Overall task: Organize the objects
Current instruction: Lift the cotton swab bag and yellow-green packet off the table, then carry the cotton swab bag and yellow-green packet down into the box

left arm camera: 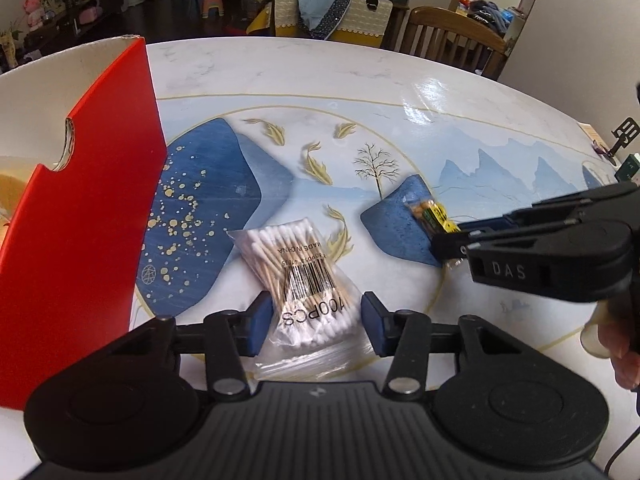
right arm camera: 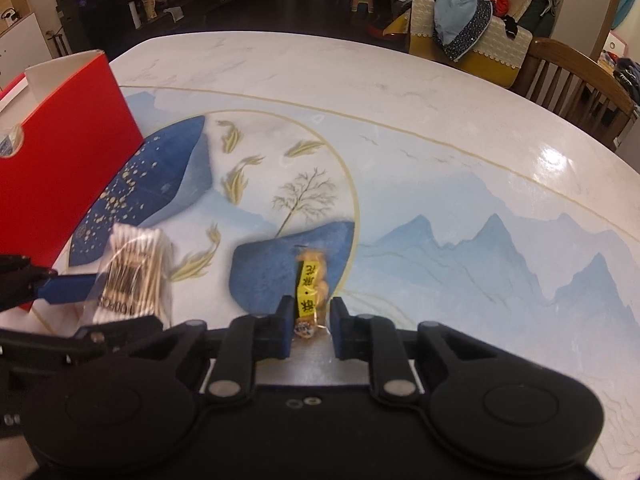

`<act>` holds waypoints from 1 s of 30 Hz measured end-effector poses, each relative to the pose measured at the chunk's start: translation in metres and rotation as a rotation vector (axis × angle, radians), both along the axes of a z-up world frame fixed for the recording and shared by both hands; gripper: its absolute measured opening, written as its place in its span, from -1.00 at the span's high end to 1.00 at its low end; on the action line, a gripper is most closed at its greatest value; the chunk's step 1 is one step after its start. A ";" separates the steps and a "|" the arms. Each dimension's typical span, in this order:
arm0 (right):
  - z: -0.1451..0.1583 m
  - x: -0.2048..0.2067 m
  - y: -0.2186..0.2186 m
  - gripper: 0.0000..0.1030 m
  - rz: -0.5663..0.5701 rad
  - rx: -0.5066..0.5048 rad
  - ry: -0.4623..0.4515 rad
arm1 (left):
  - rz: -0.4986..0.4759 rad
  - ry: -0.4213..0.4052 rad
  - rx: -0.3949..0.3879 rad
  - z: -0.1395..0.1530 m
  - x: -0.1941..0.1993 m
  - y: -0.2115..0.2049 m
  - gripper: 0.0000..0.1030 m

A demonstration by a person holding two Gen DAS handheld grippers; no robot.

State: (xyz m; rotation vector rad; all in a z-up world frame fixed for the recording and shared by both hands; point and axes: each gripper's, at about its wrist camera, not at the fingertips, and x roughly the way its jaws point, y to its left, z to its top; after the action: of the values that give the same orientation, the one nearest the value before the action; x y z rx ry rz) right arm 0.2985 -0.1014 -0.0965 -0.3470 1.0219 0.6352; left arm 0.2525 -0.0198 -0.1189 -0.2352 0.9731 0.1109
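1. Two items are being worked at once, and you have one gripper at each. The red box (left arm camera: 80, 200) is the landmark; it stands open-topped at the left side of the table (left arm camera: 320, 80), presumably the bin for both.

2. Your left gripper (left arm camera: 316, 320) is spread, a blue pad on each side of the cotton swab bag (left arm camera: 304, 280). The bag lies flat just right of the red box. The left pad looks to touch the plastic and the right pad stands slightly off, so no squeeze yet. Straddling the narrow waist of the bag should give the pads a firm bundle, not loose film.

3. Your right gripper (right arm camera: 310, 320) sits farther right of the box, jaws narrowed about the small snack packet (right arm camera: 312, 280) with the yellow label. Small gaps show on both sides; I judge it not clamped.

4. Judgement: both grasps are aligned but unfinished. Closing comes next, then carrying to the box.
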 end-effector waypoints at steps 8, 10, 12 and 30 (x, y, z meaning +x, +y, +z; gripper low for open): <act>0.012 -0.025 -0.013 0.69 -0.027 0.022 0.014 | -0.025 -0.001 -0.042 0.003 -0.017 0.001 0.11; 0.016 -0.033 -0.018 0.69 -0.038 0.033 0.027 | -0.040 -0.004 -0.049 0.005 -0.024 0.000 0.12; 0.020 -0.042 -0.022 0.69 -0.048 0.047 0.032 | -0.051 -0.006 -0.061 0.007 -0.030 -0.001 0.12; 0.095 -0.122 -0.033 0.69 -0.148 0.132 -0.015 | -0.175 -0.118 -0.130 0.080 -0.091 0.022 0.12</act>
State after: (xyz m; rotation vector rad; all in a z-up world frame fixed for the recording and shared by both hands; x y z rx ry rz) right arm 0.1768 -0.1341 -0.0014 -0.1583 0.9759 0.5626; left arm 0.1618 0.0021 -0.0387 -0.2711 0.8805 -0.1257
